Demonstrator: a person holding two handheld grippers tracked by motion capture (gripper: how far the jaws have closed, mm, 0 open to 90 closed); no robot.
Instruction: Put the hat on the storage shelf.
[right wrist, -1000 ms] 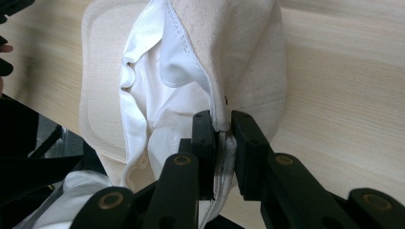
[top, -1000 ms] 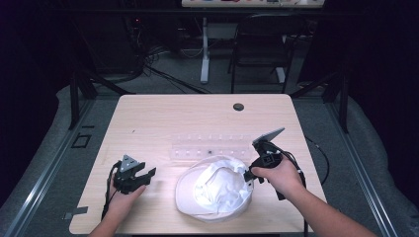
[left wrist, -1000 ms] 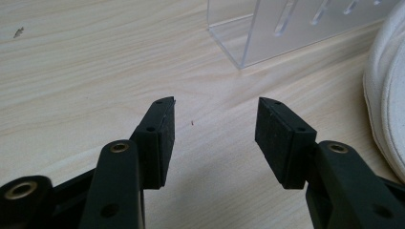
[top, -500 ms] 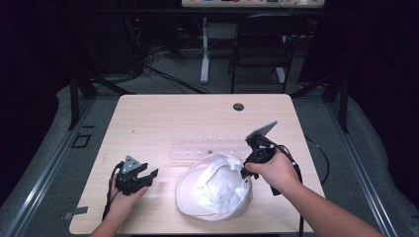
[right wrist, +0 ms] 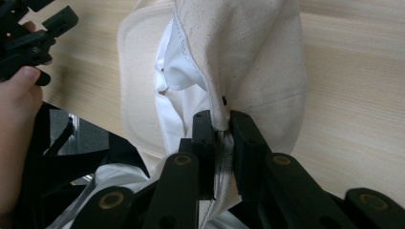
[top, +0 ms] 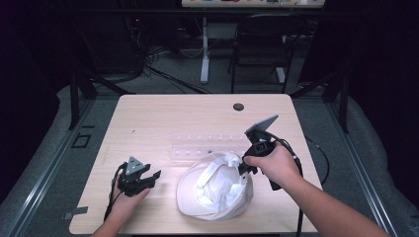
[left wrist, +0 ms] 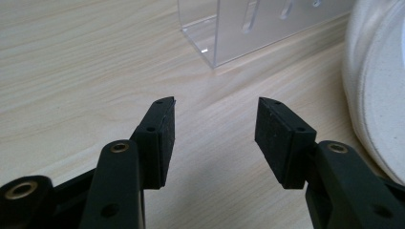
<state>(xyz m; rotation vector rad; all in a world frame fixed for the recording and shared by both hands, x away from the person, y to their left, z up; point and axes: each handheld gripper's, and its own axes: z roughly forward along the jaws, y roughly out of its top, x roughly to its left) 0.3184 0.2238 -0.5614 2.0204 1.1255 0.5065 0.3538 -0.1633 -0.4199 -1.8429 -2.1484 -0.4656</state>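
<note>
Right gripper [top: 245, 165] has drifted slightly left with the cap [top: 217, 187] rim clamped — likely repositioning it — left gripper [top: 148, 176] resting, jaws apart, empty.

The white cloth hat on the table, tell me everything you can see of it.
The white cloth hat is cream canvas outside with a brighter white lining, stitched seams and a broad rim. It lies crumpled, opening upward, on the light wooden table near the front edge, just in front of a clear plastic rack. The right gripper has its jaws shut on a fold of its edge, lifting that side. The left gripper sits open beside it, apart.
</note>
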